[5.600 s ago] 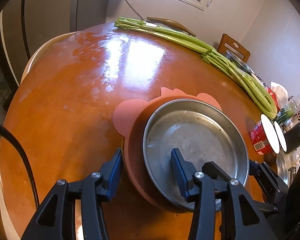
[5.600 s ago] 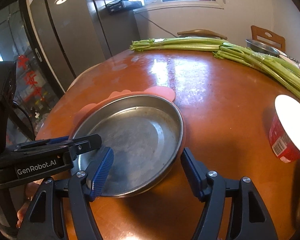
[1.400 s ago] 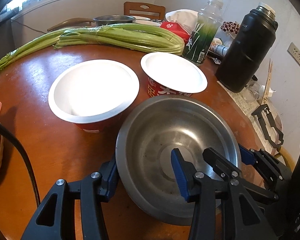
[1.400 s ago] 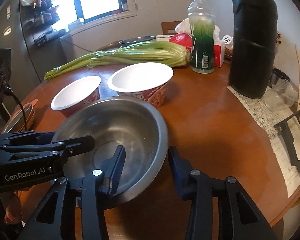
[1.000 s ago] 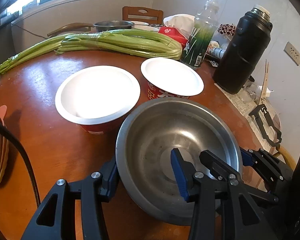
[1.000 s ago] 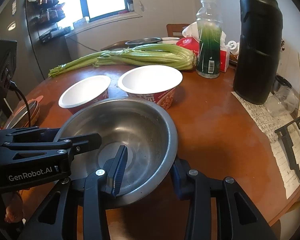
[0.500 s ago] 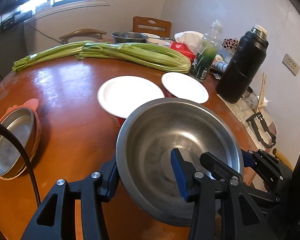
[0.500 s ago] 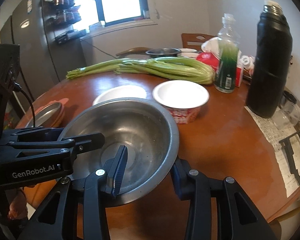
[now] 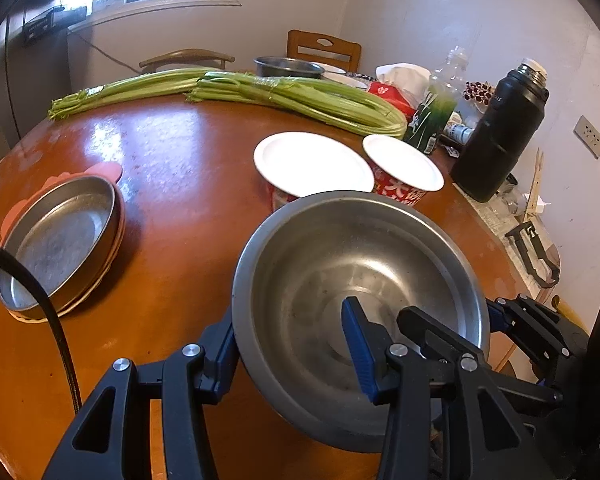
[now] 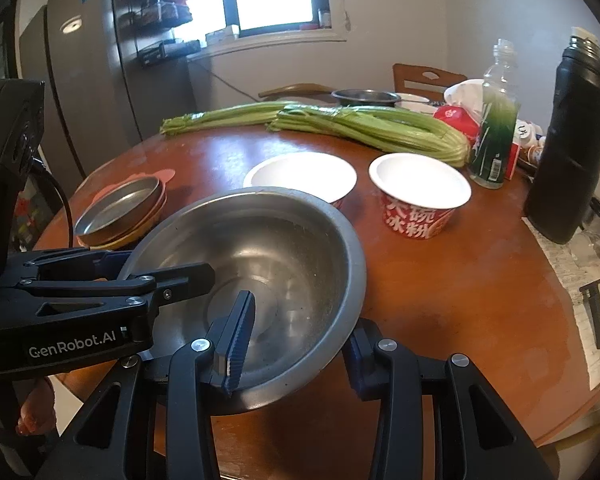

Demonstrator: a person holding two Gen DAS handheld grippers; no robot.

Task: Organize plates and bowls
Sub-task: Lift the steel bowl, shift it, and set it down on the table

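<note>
You have the steel bowl (image 9: 356, 304) pinched by its near rim in both grippers: the left gripper (image 9: 288, 344) has one of its fingers (image 9: 360, 344) inside and one outside the wall, and the right gripper (image 10: 296, 340) clamps the rim the same way. The bowl hangs clear above the surface (image 9: 172, 184). From the bowl, the stacked steel plate (image 9: 56, 240) lies well off to the left, nearer your left hand; the two paper bowls (image 9: 314, 164) sit just beyond the bowl's far rim.
</note>
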